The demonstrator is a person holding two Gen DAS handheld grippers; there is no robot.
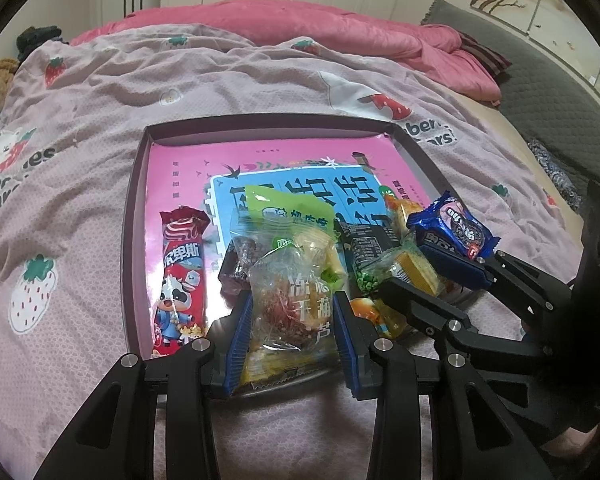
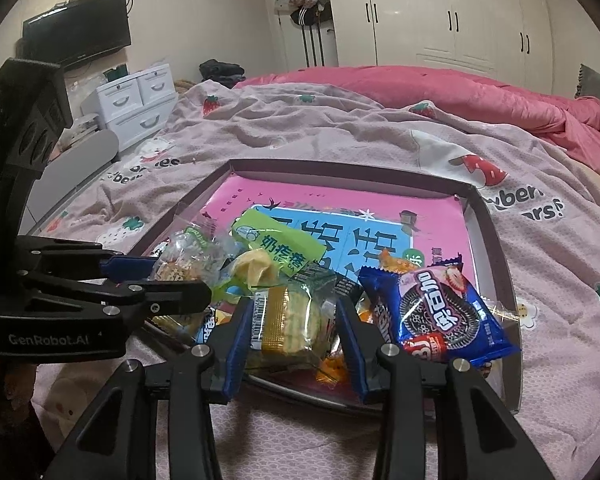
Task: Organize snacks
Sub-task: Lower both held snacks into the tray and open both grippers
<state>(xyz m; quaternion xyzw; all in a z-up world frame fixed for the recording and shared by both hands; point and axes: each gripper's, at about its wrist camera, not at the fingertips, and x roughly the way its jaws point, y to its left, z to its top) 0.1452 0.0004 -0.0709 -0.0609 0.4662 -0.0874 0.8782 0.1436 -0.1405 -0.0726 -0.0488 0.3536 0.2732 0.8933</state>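
Item 1, left gripper [image 1: 291, 320]: its 2 blue-padded fingers [image 1: 240, 332] are closing narrowly on a clear packet of red-and-orange candy [image 1: 296, 308], which is sitting between the pads and touching both, at the near edge of the tray [image 1: 134, 240].

Item 2, right gripper [image 2: 292, 332]: its fingers [image 2: 236, 336] are standing on either side of a clear-wrapped yellow cake [image 2: 288, 328]; the left pad is lying against the wrapper, while at the right pad I cannot tell whether it is pressing or just beside it. No earlier view is being offered for comparison.

Item 3, blue cookie packet [image 2: 440, 316]: lying just right of the right gripper's right finger, partly over the tray's rim.

Item 4, green packet [image 2: 280, 248]: lying beyond the right gripper's fingertips, on the snack heap.

Item 5, red wafer bar [image 1: 182, 276]: lying lengthwise to the left of the left gripper's left finger, apart from the heap.

Item 6, tray: a shallow dark-rimmed box with a pink printed floor, resting on a strawberry-print bedspread [image 1: 80, 128]; all snacks are crowding its near half, directly ahead of both pairs of fingers
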